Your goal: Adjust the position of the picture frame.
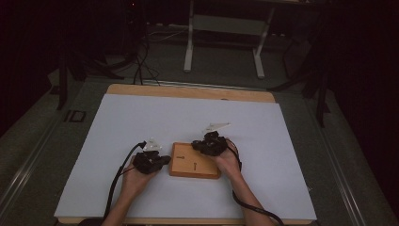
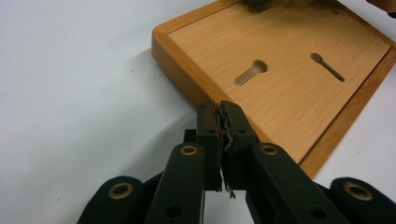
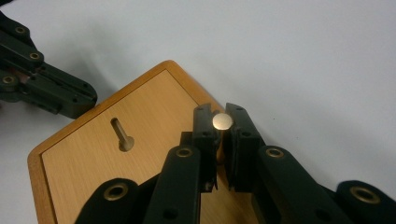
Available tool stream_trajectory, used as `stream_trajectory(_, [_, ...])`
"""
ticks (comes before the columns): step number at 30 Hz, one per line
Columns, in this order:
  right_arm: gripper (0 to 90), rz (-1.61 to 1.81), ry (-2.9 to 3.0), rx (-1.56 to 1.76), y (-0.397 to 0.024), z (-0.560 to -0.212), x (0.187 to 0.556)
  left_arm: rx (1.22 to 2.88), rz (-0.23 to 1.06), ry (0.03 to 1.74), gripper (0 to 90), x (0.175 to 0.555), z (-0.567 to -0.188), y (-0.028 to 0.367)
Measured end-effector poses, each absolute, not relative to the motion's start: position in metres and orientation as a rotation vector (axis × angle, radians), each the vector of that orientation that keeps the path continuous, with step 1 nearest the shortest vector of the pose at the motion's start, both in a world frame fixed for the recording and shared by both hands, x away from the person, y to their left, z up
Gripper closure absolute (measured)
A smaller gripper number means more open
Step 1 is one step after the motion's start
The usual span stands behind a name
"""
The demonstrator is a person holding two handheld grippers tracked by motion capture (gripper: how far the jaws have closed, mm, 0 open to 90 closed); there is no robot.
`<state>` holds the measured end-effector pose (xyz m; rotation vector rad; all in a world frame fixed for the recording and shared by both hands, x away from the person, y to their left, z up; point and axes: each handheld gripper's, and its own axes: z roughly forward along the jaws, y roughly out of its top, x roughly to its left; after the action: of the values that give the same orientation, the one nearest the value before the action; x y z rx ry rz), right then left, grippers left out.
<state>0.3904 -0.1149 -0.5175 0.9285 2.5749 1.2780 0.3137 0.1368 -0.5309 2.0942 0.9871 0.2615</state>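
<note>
Wooden board point(image 3: 135, 154) keyhole slots empty; right claw point(image 3: 222, 122) grips peg point(image 3: 222, 121).

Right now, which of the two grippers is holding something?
The right gripper: its jaws pinch a small round-headed metal pin above the wooden board. The left gripper is shut empty at the board's edge.
</note>
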Motion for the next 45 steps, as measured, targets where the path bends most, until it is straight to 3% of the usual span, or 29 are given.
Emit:
stream_trajectory(34, [82.7, 1.281, 2.603, 0.931, -0.113, -0.520, 0.398, 2.088, 0.258, 0.982, 87.4, 0.315, -0.531, 0.136])
stream_trajectory(40, [65.7, 1.294, 2.571, 0.952, -0.121, -0.519, 0.397, 2.078, 0.270, 1.005, 82.8, 0.317, -0.532, 0.138])
stream_trajectory(45, [61.3, 1.298, 2.561, 0.928, -0.129, -0.515, 0.393, 2.065, 0.286, 1.027, 80.6, 0.319, -0.531, 0.141])
